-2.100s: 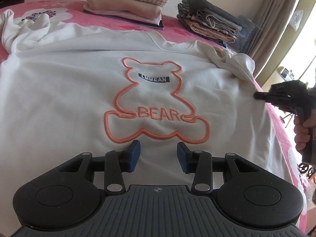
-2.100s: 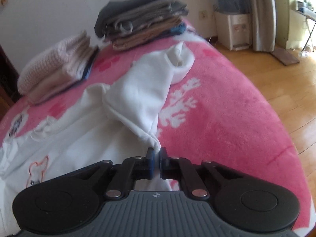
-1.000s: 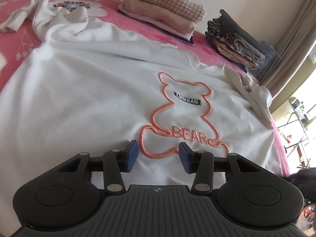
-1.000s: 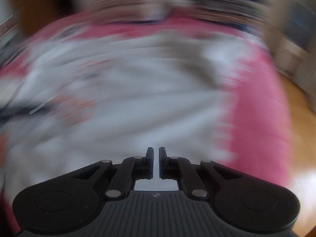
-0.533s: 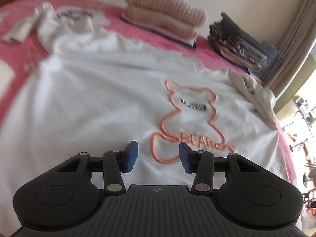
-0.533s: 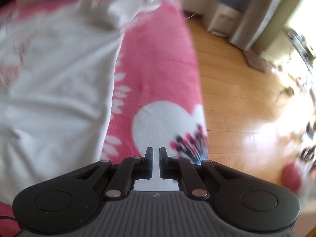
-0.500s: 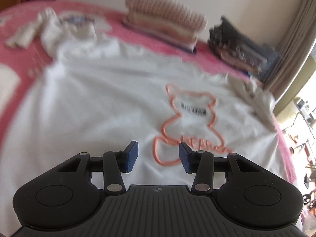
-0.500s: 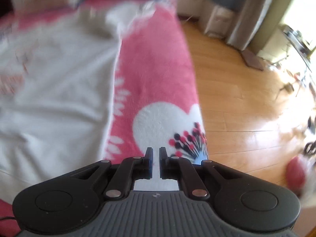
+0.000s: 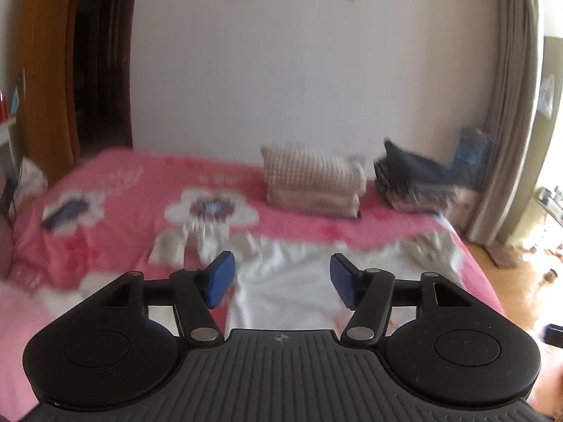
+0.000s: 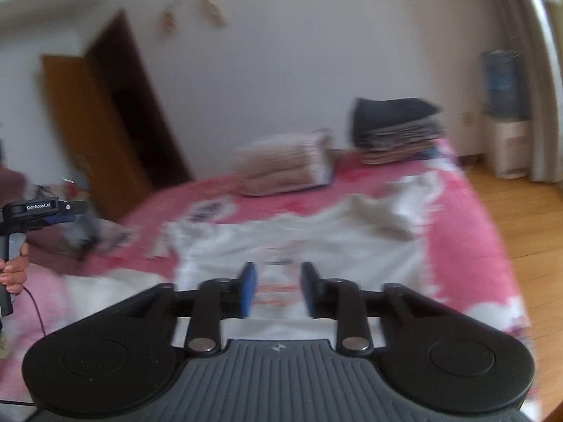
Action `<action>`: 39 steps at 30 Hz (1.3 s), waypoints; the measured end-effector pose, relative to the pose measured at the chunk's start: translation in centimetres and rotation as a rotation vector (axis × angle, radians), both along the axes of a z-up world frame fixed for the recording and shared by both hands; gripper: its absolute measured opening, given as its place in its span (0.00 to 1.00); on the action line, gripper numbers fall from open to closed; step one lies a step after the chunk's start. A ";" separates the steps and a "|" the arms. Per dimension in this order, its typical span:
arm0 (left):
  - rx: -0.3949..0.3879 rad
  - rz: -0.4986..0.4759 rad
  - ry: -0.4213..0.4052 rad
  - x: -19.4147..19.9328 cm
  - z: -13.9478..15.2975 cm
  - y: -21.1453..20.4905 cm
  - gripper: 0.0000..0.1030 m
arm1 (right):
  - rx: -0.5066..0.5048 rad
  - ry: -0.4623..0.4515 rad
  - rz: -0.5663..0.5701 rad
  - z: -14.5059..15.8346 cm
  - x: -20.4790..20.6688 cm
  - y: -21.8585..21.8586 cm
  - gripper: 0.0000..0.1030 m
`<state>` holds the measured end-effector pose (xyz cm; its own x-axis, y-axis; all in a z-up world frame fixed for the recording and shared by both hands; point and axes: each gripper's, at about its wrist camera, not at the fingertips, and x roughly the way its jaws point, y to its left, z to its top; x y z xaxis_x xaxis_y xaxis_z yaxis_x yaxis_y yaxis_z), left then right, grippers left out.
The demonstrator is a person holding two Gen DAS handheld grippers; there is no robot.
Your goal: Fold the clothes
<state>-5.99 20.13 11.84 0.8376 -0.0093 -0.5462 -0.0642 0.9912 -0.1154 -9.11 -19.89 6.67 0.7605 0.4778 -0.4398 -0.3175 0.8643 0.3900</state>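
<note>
A white sweatshirt (image 9: pixel 302 274) (image 10: pixel 316 242) with an orange bear outline lies spread flat on the pink bed, blurred in both views. High above its near part, my left gripper (image 9: pixel 279 281) has its jaws opening with nothing between its blue pads. My right gripper (image 10: pixel 277 289) is also raised over the shirt's front; its jaws are opening and hold nothing. The left gripper (image 10: pixel 75 207) shows at the left edge of the right wrist view, held in a hand (image 10: pixel 14 274).
A folded beige and pink stack (image 9: pixel 313 184) (image 10: pixel 285 165) and a folded dark stack (image 9: pixel 415 183) (image 10: pixel 397 130) sit at the bed's far side. Small white garments (image 9: pixel 190 239) lie left of the shirt. Wooden floor (image 10: pixel 520 218) runs along the right; a dark doorway (image 9: pixel 102 70) stands left.
Both grippers have lifted well above the bed and tilted up, so the wall and the whole bed now show. The left jaws stand wider; the right jaws went from shut to parted.
</note>
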 end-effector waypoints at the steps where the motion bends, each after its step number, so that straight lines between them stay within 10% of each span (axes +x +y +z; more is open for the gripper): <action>1: -0.016 -0.004 0.040 -0.9 -0.5 -0.2 0.59 | 0.024 0.003 0.022 -0.3 -0.4 0.6 0.35; 8: -0.252 -0.034 0.344 -4.3 -11.7 -6.7 0.59 | 0.085 0.290 0.061 -6.7 -1.5 3.5 0.36; 16: -0.118 0.064 0.468 -2.4 -19.9 -11.1 0.59 | 0.149 0.559 -0.110 -12.6 -0.9 1.8 0.36; 26: -0.066 0.058 0.489 -2.3 -21.6 -11.0 0.59 | 0.180 0.752 -0.095 -18.2 0.7 3.5 0.36; 39: 0.353 -0.379 0.477 -3.0 -21.8 -15.2 0.59 | 0.365 0.862 -0.163 -20.9 1.7 1.8 0.36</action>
<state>-9.00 4.95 -9.96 0.4801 -0.0082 -0.8772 0.3298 0.9283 0.1718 -7.41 -18.06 -14.22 0.3132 0.6135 -0.7249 0.3195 0.6507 0.6888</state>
